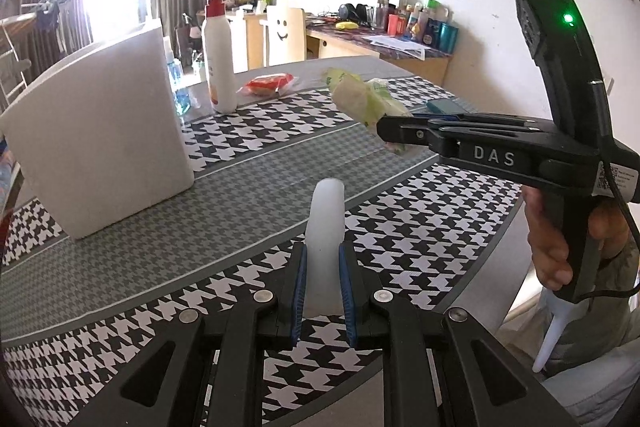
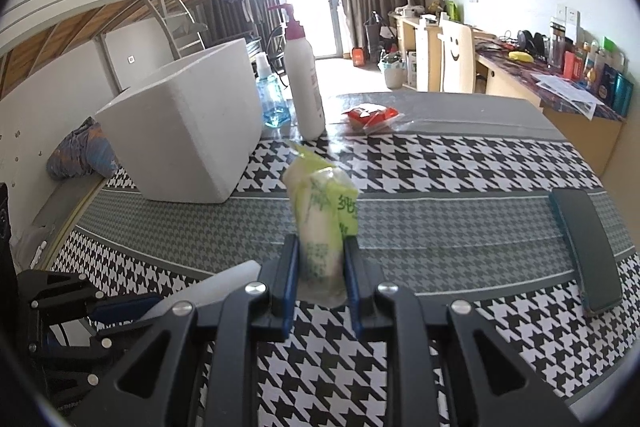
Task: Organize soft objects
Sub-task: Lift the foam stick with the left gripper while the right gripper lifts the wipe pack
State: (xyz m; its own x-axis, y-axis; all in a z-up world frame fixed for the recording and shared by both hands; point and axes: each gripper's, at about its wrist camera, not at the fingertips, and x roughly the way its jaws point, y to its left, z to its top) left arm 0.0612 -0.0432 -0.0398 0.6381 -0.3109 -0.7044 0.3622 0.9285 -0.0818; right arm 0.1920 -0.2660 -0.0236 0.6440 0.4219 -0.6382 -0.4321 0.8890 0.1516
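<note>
Tissue pack [image 2: 322, 223] in right hand-held gripper [image 2: 322, 267]

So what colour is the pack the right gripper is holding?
Pale green and white pack, clearest in the right wrist view.

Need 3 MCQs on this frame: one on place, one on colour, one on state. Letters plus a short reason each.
1. Where is the red packet?
A. inside the foam box
B. on the table right of the pump bottle
C. in the left tool

2. What colour is the pump on the pump bottle?
A. red
B. blue
C. green

3. What is the right tool doing?
A. open over the phone
B. shut on nothing
C. shut on the green-and-white tissue pack

Answers:
1 B: the packet lies on the table, right of the bottle in both views, outside the white foam box.
2 A: the bottle's pump head is red.
3 C: the blue pads press both sides of the pack; the left tool likewise grips a translucent white piece.
</note>
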